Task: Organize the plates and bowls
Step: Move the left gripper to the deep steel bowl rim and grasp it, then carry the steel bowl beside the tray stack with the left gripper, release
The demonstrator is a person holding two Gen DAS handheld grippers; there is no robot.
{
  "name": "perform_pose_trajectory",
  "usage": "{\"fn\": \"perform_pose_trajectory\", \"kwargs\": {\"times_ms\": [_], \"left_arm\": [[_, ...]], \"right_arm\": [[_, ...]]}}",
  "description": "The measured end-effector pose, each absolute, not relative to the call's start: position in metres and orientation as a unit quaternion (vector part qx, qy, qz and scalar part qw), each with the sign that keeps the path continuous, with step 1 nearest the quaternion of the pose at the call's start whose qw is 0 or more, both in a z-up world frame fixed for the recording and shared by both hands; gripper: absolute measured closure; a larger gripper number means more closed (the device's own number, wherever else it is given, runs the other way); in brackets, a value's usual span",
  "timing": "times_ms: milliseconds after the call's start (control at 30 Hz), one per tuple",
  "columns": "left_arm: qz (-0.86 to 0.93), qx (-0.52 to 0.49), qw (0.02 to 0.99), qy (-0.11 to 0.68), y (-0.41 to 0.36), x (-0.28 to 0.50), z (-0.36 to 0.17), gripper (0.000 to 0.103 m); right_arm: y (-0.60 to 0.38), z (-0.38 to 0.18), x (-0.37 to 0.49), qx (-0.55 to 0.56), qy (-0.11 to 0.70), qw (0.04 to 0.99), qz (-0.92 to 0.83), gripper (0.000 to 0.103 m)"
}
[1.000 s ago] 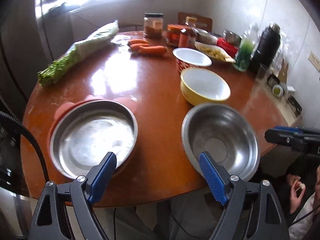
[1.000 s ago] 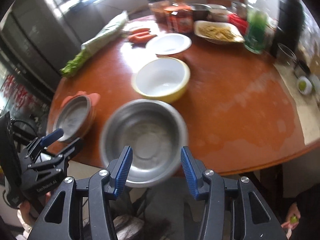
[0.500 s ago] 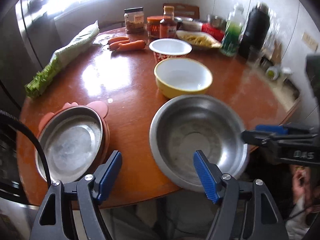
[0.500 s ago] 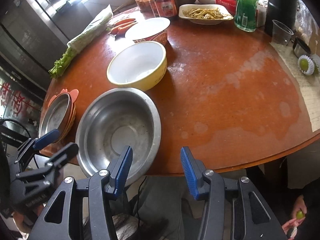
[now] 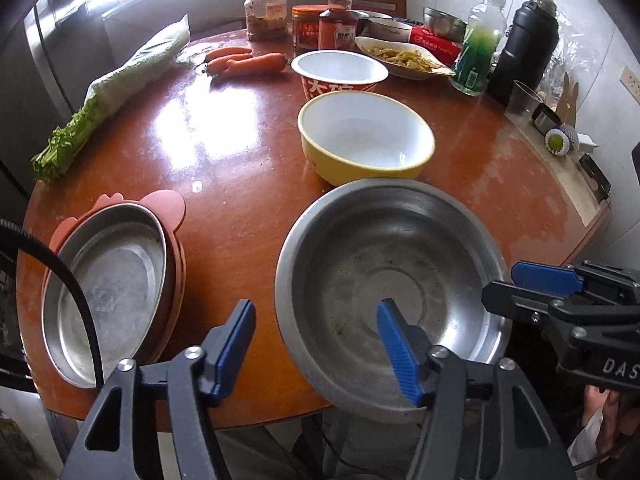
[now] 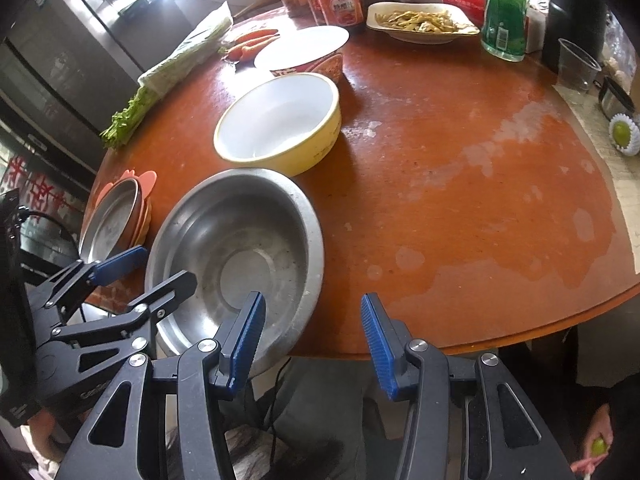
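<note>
Right gripper [image 6: 312,344] straddles the steel bowl [image 6: 240,256] rim, unclamped.

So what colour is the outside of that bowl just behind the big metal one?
Yellow bowl, white inside; the right wrist view shows it best.

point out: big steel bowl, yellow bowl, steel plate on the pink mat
big steel bowl [image 5: 394,276], left wrist view, on its inner floor
yellow bowl [image 5: 366,136], left wrist view, on its white inside
steel plate [image 5: 110,296], left wrist view, on its flat centre
</note>
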State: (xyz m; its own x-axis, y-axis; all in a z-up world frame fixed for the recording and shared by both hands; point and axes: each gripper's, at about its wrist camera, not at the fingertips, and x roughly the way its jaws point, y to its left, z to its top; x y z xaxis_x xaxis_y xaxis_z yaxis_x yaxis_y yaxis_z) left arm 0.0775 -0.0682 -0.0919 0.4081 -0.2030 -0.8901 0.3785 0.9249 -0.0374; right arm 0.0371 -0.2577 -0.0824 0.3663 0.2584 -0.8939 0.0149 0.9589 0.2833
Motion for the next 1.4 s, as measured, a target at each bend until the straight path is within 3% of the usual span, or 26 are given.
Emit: {"fn": "perform_pose_trajectory", "kwargs": {"times_ms": [100,333,633,1400], "left_arm": [[-0.169,0.088,0.833,0.519,-0.067,0.08,-0.096,0.053],[-0.165,0.104,0.827,0.527,-0.069,0.08,-0.104,0.058],[-0.15,0.103,0.832,0.524,-0.059,0.086,-0.106,0.065],[-0.126,0.078,0.843,0.517,-0.035,0.094,-0.103,0.066]], "right_arm": [[-0.254,-0.083,0.039,0.113,0.559,0.818,0.077,0.054],[-0.241,-0.089,0.043,0.096,0.57,0.812,0.082,0.076],[-0.238,-0.091,0.045,0.094,0.569,0.814,0.077,0.082],[-0.207,-0.092,0.058,0.091,0.569,0.81,0.109,0.082]]}}
